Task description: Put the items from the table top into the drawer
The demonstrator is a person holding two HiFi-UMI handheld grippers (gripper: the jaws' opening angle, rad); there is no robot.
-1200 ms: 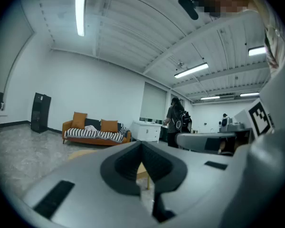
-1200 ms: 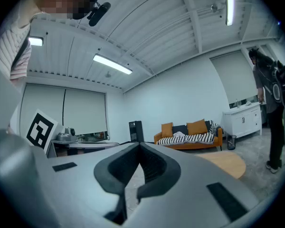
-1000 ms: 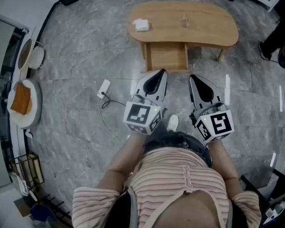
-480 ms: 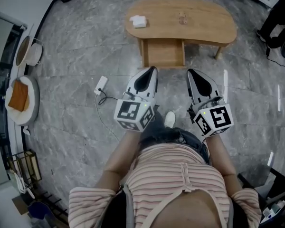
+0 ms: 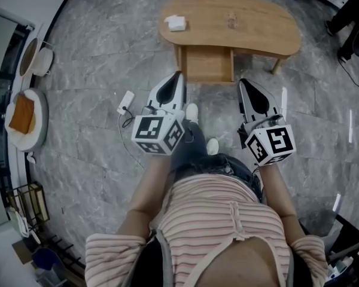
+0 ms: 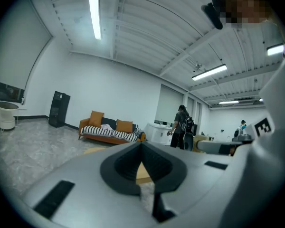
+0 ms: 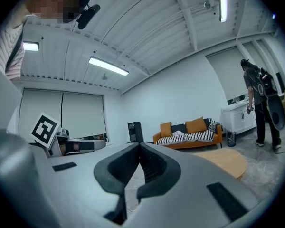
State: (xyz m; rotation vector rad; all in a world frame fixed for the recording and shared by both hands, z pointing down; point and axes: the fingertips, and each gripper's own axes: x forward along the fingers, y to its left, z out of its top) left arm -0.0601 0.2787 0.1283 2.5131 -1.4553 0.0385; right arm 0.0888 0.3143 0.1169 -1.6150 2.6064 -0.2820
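Looking down past your striped top point(image 5: 227, 226), you hold both tools out in front of you above the grey marbled floor point(image 5: 90, 154), side by side and apart. Your left tool point(image 5: 177, 78) is clenched on nothing: in the left gripper view its jaws meet at the tips, with only a dark hollow behind them. Your right tool point(image 5: 246, 86) is clenched the same way, tips together in the right gripper view and nothing between them. One pale shoe point(image 5: 192, 111) shows on the floor between the tools. A white adapter point(image 5: 125, 102) with a thin cable lies on the floor left of the left tool. Ahead of both tools, the drawer point(image 5: 208, 64) stands pulled out under the near edge of the wooden worktop point(image 5: 263, 31). On the worktop, a white item point(image 5: 175, 23) lies near the left end, and a small object point(image 5: 231, 21), too small to name, sits near the middle, well apart from it. Farthest off, the left gripper view shows an orange sofa point(image 6: 111, 129) against the wall and a person point(image 6: 182, 127) standing to its right.
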